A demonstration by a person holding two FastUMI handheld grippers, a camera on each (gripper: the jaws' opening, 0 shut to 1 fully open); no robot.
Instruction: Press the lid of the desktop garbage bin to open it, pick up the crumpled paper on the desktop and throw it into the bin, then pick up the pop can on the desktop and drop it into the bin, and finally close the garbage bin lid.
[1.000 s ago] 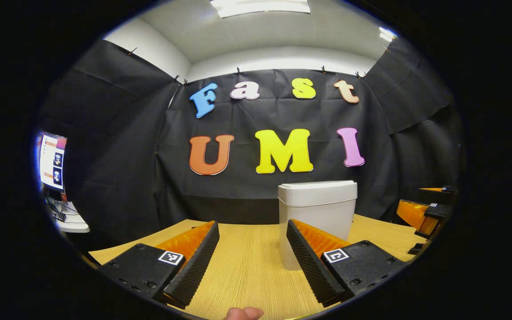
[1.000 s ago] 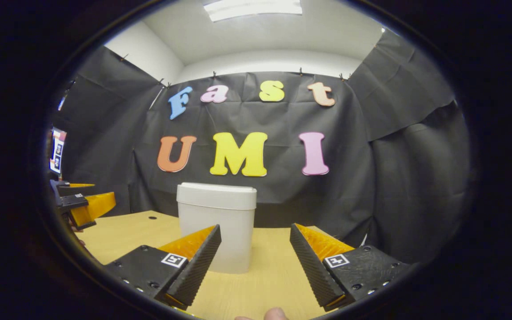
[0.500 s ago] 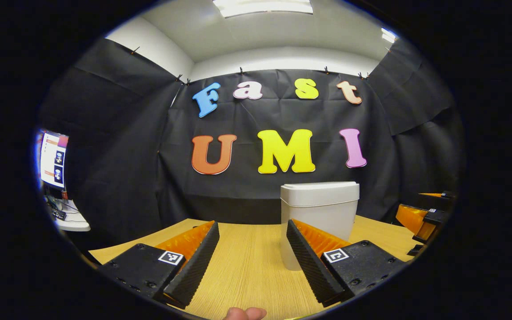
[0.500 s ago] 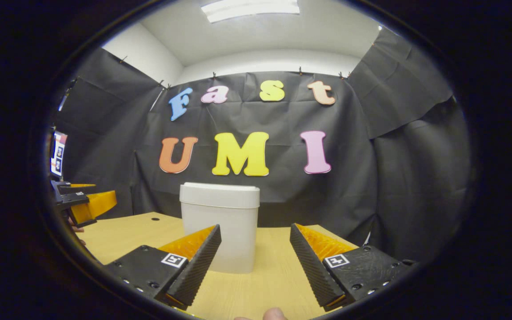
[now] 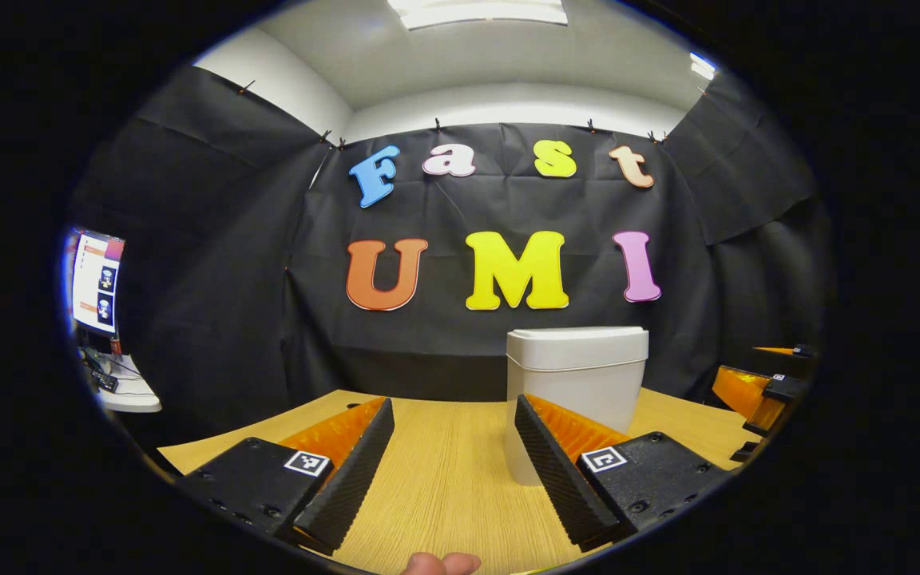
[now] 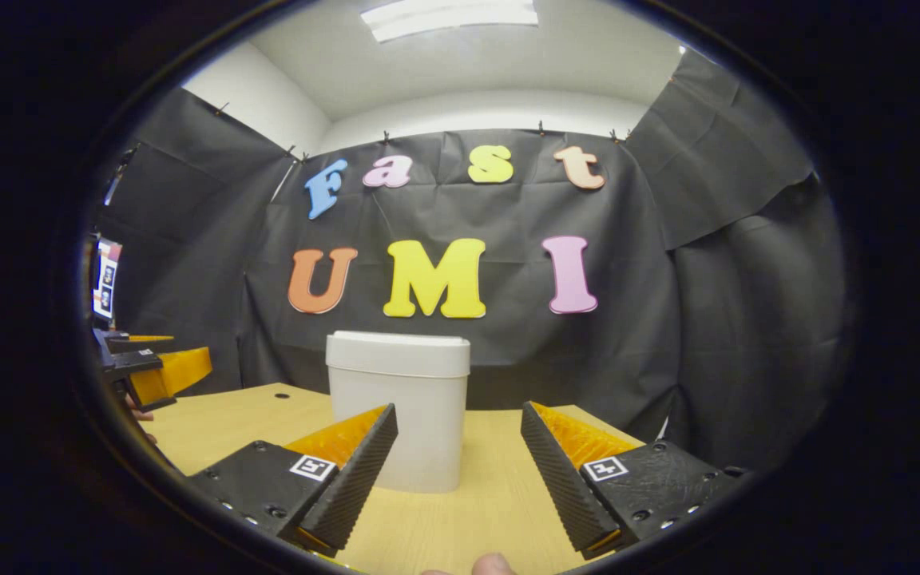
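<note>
we hold both claws spread and empty above the wooden surface [image 5: 444, 479]. the bin [image 5: 576, 395] stands upright ahead with its lid [image 5: 577, 346] down, so pressing it looks like our first move. it lies right of centre from the left claw [image 5: 454, 471] and left of centre from the right claw [image 6: 458, 475], between the two, neither clearly nearer. the left gripper view catches a monitor [image 5: 97, 281] at its far left edge.

Lidded bin [image 5: 576, 383] on table [image 5: 444, 471], before wall.
</note>
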